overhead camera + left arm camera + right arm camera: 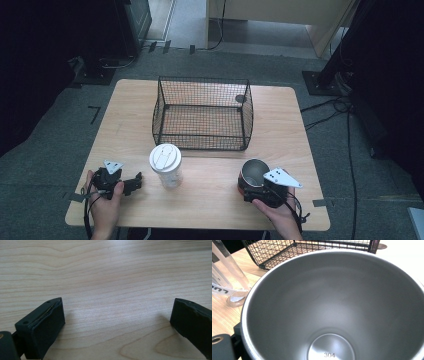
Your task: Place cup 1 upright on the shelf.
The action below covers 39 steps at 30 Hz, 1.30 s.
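Two hand-held grippers at the near table edge, basket beyond.
Left gripper (131,184) gapes empty over bare table (105,277); right gripper (256,192) is at the steel cup (332,307), grip unclear; lidded cup (166,165) between, nearer the left; wire basket (202,114) farther.

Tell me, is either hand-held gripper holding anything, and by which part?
The right hand-held gripper sits around the steel cup; the contact is hidden. The left hand-held gripper is open, empty.
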{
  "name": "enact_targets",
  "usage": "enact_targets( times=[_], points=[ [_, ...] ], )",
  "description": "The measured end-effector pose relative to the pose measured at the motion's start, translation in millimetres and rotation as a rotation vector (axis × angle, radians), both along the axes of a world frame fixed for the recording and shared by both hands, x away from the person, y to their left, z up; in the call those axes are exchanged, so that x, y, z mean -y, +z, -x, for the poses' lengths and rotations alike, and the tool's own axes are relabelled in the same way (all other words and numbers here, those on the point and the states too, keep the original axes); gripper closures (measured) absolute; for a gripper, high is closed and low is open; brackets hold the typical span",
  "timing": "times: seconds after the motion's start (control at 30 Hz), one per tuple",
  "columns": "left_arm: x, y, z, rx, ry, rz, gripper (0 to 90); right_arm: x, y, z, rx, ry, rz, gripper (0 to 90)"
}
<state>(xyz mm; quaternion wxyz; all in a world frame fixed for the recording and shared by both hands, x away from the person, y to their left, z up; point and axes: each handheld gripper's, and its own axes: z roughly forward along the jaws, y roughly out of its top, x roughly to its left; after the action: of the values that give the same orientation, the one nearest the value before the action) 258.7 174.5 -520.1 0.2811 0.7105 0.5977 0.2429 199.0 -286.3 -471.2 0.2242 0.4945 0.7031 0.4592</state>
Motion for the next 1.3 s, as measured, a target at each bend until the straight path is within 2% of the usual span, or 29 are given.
enact_targets(
  times=[0.1, 0.2, 0.33, 0.63, 0.7, 0.77, 1.3],
  points=[
    [0.0, 0.0, 0.0, 0.0, 0.0, -0.001, 0.2, -0.5, 0.1, 0.6, 0.005, -0.005, 0.003, 5.1],
    [-0.1, 0.0, 0.0, 0.0, -0.001, 0.0, 0.2, -1.5, 1.2, 2.8, 0.031, -0.026, 0.023, 6.6],
    [0.0, 0.0, 0.0, 0.001, 0.001, 0.002, 0.2, 1.4, 2.1, 4.8, 0.032, -0.037, -0.01, 7.1],
    [-1.0, 0.2, 0.2, 0.002, 0.003, 0.008, 0.2, -0.5, 11.1, 10.2, 0.066, -0.025, -0.014, 7.2],
    [-1.3, 0.2, 0.3, 0.003, 0.004, 0.01, 0.2, -2.1, 17.1, 12.5, 0.083, -0.009, -0.041, 7.2],
    [-0.9, 0.1, 0.1, 0.003, 0.005, 0.007, 0.2, -4.1, 21.0, 13.0, 0.087, -0.011, -0.047, 7.2],
    [0.2, -0.1, -0.1, 0.0, 0.006, -0.001, 0.2, -18.9, 37.3, 7.4, 0.121, -0.012, -0.042, 7.2]
  ],
)
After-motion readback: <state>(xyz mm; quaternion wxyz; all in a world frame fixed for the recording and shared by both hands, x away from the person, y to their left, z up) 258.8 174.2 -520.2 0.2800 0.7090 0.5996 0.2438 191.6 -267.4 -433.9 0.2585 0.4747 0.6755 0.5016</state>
